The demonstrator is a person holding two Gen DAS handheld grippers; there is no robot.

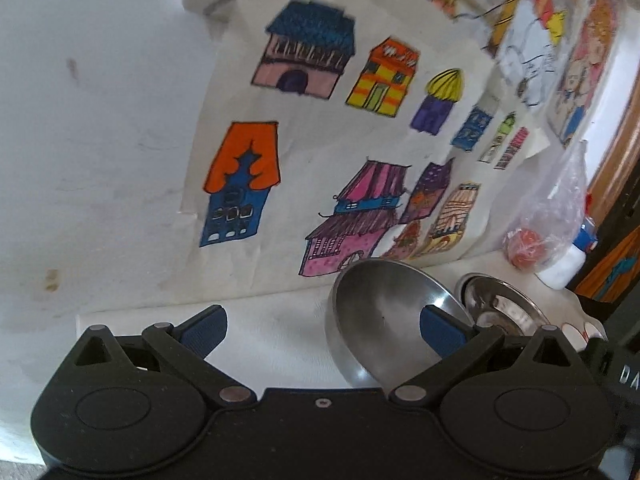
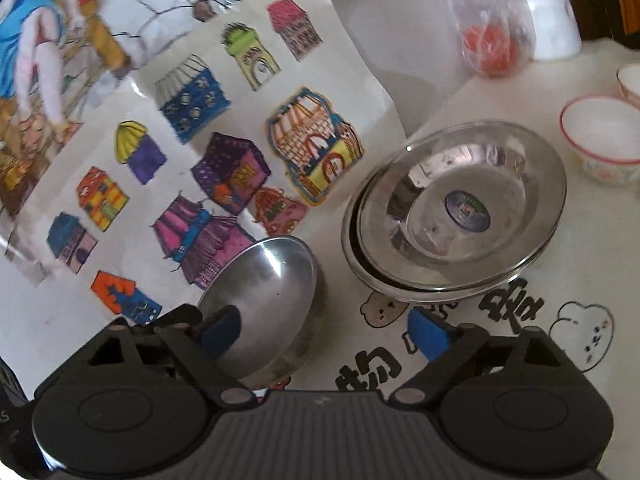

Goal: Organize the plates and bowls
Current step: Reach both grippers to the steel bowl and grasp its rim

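Observation:
A small steel bowl (image 1: 380, 316) (image 2: 264, 300) stands tilted on the white tablecloth, its hollow turned toward both grippers. My left gripper (image 1: 322, 330) is open wide; its right fingertip (image 1: 440, 332) shows in front of the bowl's hollow and the left one is far off over bare cloth. My right gripper (image 2: 326, 334) is open too, with its left fingertip (image 2: 224, 332) at the bowl's near rim and its right fingertip (image 2: 430, 336) well clear. A stack of steel plates (image 2: 456, 208) (image 1: 500, 304) sits just right of the bowl. Two white ceramic bowls (image 2: 600, 136) stand further right.
Sheets of coloured house drawings (image 1: 304, 140) (image 2: 208, 152) lean behind the bowl. A plastic bag with orange things (image 2: 488, 48) (image 1: 544, 232) and a white blue-capped bottle (image 2: 552, 28) stand at the back right. The cloth (image 2: 500, 332) bears cartoon prints.

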